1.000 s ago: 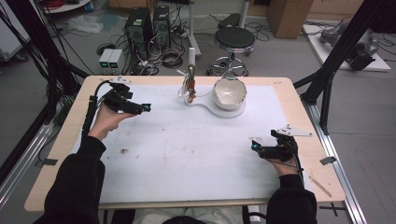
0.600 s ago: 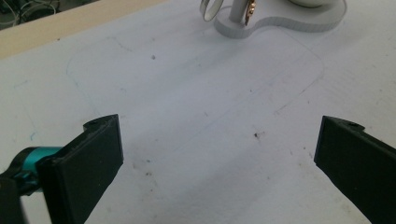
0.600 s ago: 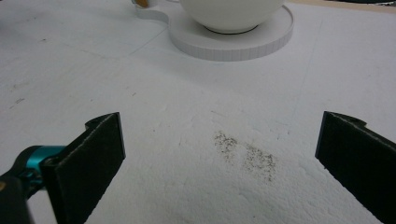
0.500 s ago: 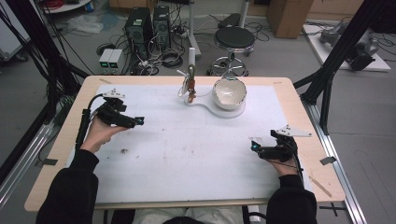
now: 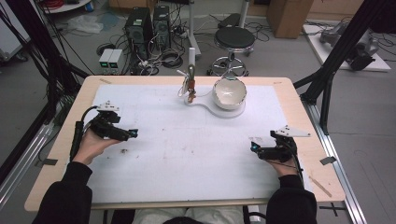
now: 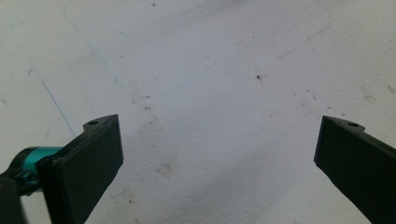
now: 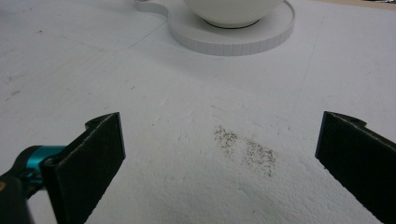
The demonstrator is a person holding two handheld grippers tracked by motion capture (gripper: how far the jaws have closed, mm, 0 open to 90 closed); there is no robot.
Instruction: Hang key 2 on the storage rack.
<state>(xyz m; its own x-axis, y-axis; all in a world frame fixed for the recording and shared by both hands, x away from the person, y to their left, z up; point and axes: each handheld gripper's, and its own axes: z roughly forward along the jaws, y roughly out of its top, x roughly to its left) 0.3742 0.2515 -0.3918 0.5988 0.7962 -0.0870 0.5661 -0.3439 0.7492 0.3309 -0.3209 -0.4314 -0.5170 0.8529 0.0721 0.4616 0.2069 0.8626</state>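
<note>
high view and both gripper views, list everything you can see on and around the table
white sheet: 1, white with dark specks, covers most of the table top
table: 1, light wood edge, centre
bowl: 1, white, far middle of the sheet, on the base
base: 1, white, flat and round with a tail toward the stand
small stand: 1, white post with brownish parts, left of the bowl
stool: 1, black seat, floor behind the table
computer towers: 2, black, floor at far left
left gripper: 1, black, jaws apart, left side of the sheet
right gripper: 1, black, jaws apart, right side
</note>
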